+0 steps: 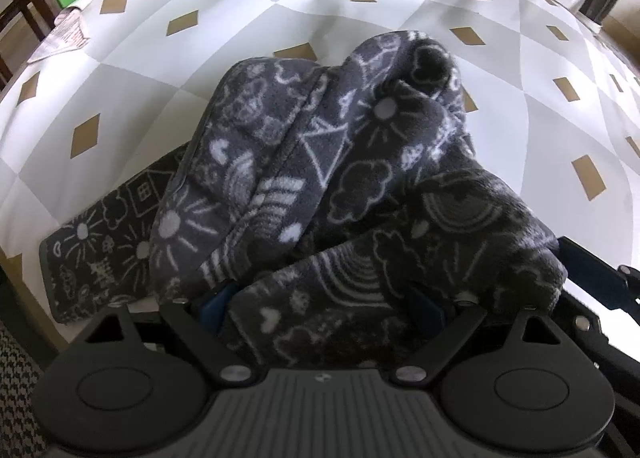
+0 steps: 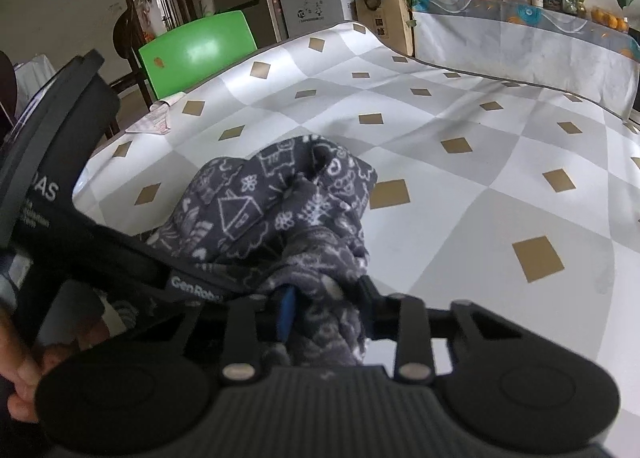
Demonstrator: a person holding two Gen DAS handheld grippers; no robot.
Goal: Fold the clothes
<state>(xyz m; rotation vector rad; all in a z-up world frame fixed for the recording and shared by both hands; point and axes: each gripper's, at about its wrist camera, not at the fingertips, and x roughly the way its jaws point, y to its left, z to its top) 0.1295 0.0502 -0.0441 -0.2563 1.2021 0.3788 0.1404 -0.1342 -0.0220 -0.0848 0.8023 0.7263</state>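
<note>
While the dark fleece garment [image 1: 320, 161] with white doodle print sits bunched in a heap near the table's front edge, we grip it with both tools — the left gripper [image 1: 324, 302] closed over a thick fold, the right gripper [image 2: 326, 310] pinching a twisted bunch. One flat panel lies on the checked tablecloth [image 1: 360, 17]. We judge the folding unfinished — no neat stack shows.

Close wrist views (shared garment [image 1: 320, 161], tablecloth [image 2: 460, 185])
</note>
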